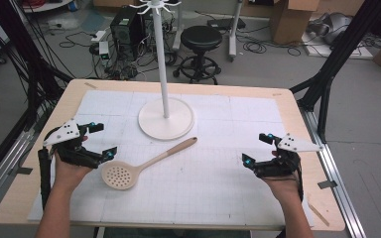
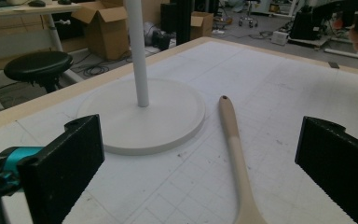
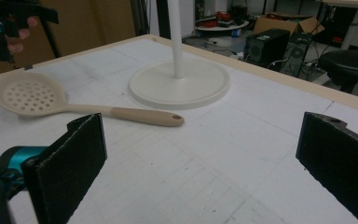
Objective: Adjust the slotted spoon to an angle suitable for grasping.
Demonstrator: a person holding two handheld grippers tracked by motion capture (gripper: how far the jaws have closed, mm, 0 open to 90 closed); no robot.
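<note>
A cream slotted spoon (image 1: 139, 166) lies flat on the white mat (image 1: 218, 188), its perforated bowl at the near left and its tan handle (image 2: 233, 140) pointing toward the stand's round base (image 1: 166, 119). My left gripper (image 1: 101, 140) hovers just left of the spoon's bowl, jaws wide apart and empty. My right gripper (image 1: 258, 148) hangs over the mat's right side, open too, with nothing between its pads (image 3: 70, 163). In the right gripper view the spoon (image 3: 74, 102) lies ahead to the left. A white pole (image 1: 161, 54) rises from the base.
The table's wooden rim (image 1: 178, 85) frames the mat. Behind the table stand a black stool (image 1: 201, 47), a computer tower (image 1: 126, 29) and cardboard boxes (image 1: 290, 17). Black frame struts (image 1: 332, 69) flank the table on both sides.
</note>
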